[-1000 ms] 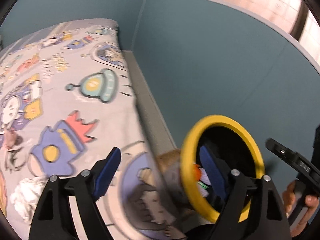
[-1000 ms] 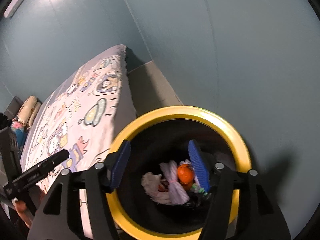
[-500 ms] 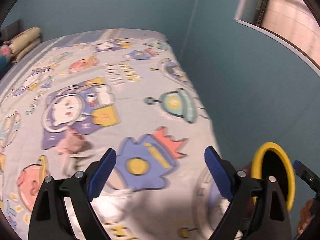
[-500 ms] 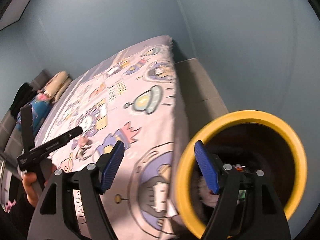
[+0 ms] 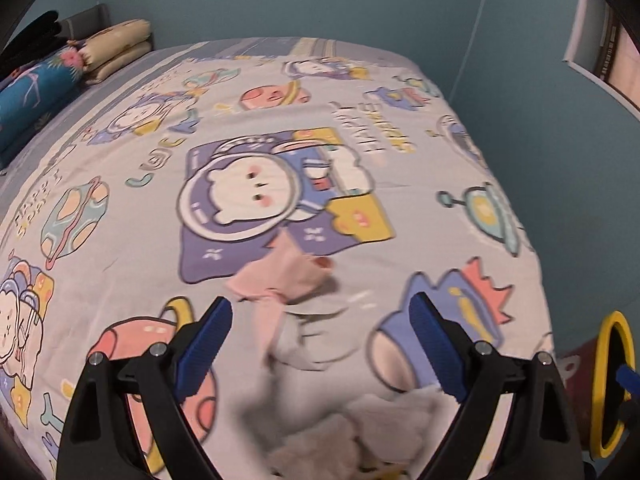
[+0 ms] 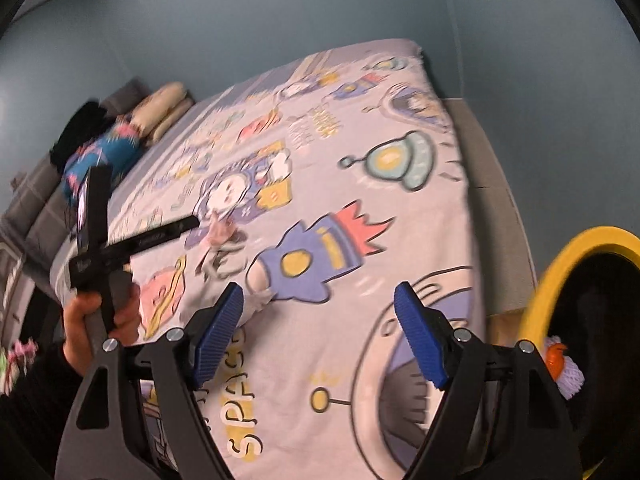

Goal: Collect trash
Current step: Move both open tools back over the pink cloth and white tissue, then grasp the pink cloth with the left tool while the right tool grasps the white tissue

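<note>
Pink scrap [image 5: 280,276], apparently long-axis upright

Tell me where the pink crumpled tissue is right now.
In the left wrist view the pink tissue lies on the bedspread, just below the astronaut bear print, ahead of the open left gripper.

Our left gripper [image 5: 320,336] and right gripper [image 6: 318,328] have black frames, silver screws, ribbed blue pads [image 6: 218,336]; our sleeve [image 6: 36,384] is black.
</note>
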Available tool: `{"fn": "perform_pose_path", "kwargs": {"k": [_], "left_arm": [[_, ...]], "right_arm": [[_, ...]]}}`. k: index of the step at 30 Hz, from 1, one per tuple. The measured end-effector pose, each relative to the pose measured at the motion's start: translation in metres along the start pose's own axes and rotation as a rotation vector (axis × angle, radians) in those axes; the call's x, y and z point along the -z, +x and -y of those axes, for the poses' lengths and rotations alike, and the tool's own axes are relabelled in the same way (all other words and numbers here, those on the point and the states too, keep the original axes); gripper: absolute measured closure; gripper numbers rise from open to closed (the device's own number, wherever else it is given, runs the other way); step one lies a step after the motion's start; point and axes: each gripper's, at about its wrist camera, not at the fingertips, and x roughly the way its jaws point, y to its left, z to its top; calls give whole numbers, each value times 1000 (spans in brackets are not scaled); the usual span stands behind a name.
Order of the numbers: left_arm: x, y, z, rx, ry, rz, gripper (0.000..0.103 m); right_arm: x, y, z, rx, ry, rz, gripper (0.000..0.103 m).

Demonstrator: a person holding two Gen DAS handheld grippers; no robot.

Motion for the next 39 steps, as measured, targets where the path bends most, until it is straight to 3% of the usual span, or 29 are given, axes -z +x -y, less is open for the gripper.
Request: {"fn": "perform_pose_path", "kwargs": {"k": [14, 21, 27, 35, 37, 38, 39], "left_arm": [[4, 57, -55, -65, -49, -87, 16], [-1, 80, -61, -54, -77, -111, 16], [0, 90, -53, -34, -44, -113, 18], [3, 99, -43, -49, 1, -128, 62], [3, 95, -37, -61, 27, -114, 75], [2, 92, -34, -68, 33, -105, 83], [2, 89, -33, -67, 38, -100, 89]], "right_arm": [[20, 101, -90, -51, -210, -146, 29], [24, 140, -113, -49, -260, -189, 29], [31, 167, -118, -33, -279, -237, 32], [43, 187, -114, -13, -277, -307, 55], [41, 188, -113, -9, -266, -314, 68], [40, 188, -113, 1, -258, -318, 83], [39, 189, -113, 11, -258, -322, 87]]}}
